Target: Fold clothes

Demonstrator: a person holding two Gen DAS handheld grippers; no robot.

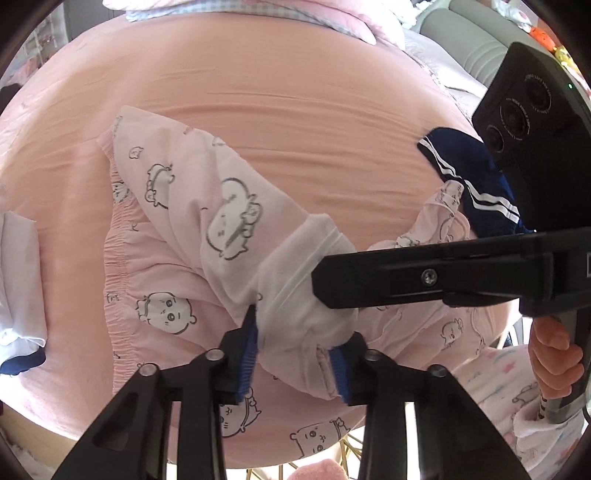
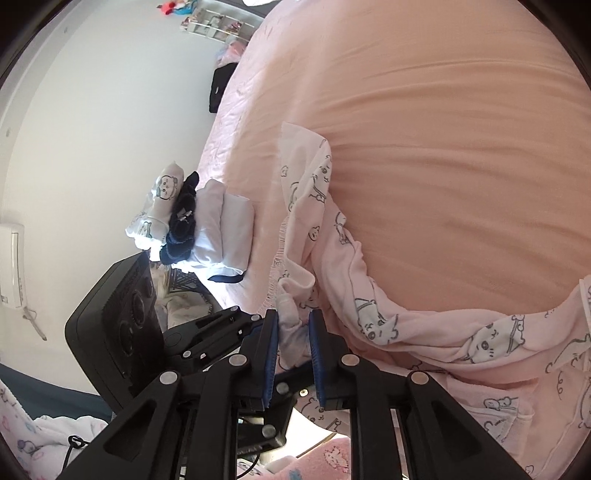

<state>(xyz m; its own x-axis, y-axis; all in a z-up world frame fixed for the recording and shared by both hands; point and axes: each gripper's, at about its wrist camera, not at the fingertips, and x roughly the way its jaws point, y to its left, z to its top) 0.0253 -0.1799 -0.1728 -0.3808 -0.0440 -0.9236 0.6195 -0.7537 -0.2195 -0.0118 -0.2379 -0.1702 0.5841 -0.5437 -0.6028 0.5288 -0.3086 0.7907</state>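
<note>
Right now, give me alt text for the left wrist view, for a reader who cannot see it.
The left tongs pinch a bunched fold of pale pink cartoon-print pyjamas lying on a pink bed sheet. The right tongs reach in from the right edge onto the same bunch, gripped by a hand. A navy garment with white stripes lies behind them.

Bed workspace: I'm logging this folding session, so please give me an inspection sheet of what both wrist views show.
Surface: pink bedsheet, wrinkled.
Job's things: pink cartoon-print garment partly lifted off the sheet, bunched at the grippers.
Clutter: navy striped garment; folded stack at the bed edge.
Grippers: left gripper shut on the garment's cuff; right gripper shut on a fold of it.
Cables: thin black cord low in the right view.
Surroundings: white wall, shelf, pillows.
</note>
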